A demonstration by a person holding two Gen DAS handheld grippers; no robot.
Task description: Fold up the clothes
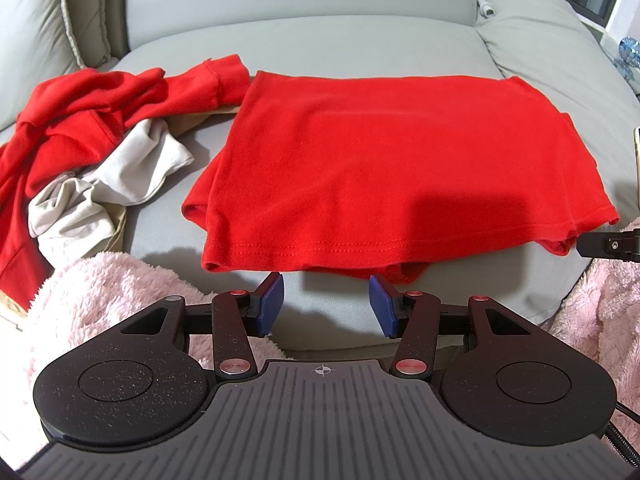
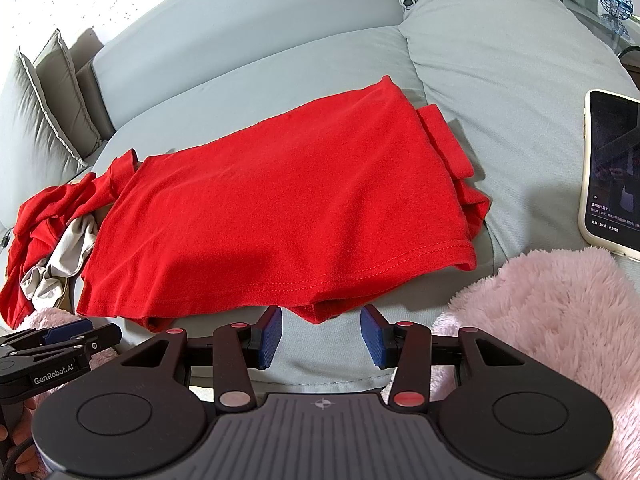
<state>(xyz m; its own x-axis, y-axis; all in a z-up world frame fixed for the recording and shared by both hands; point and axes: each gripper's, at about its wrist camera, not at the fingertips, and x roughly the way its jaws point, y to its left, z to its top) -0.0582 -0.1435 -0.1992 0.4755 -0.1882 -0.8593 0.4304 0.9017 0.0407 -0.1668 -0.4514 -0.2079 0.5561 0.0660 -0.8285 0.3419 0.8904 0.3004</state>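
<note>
Nearest the left wrist camera: left gripper (image 1: 326,306), blue-padded fingers (image 1: 272,304) spread, nothing between them, hovering over bare grey sofa cushion (image 1: 336,32) just short of the near hem of the folded red garment (image 1: 392,168). Not touching the cloth. Pink fluffy fabric (image 1: 100,292) bunched below and to either side of the gripper.

Nearest the right wrist camera: right gripper (image 2: 321,334), fingers (image 2: 270,336) likewise spread and empty, poised just before the red hem, apart from it. Left gripper visible at the lower left edge of this view. Pink fluff again at the lower right.

Just beyond both: folded red garment lying flat on the seat cushion, stitched hem toward the cameras, layered edges showing at the right side and under the near hem.

Further left, beside the folded piece: loose heap of crumpled red clothing (image 1: 80,120) mixed with a pale grey garment (image 1: 120,176), one red part reaching the folded garment's far corner.

Off to the right: phone (image 2: 612,176), screen lit, lying on the sofa.

Farthest: sofa backrest, and a piped grey pillow (image 2: 44,100) at left.
</note>
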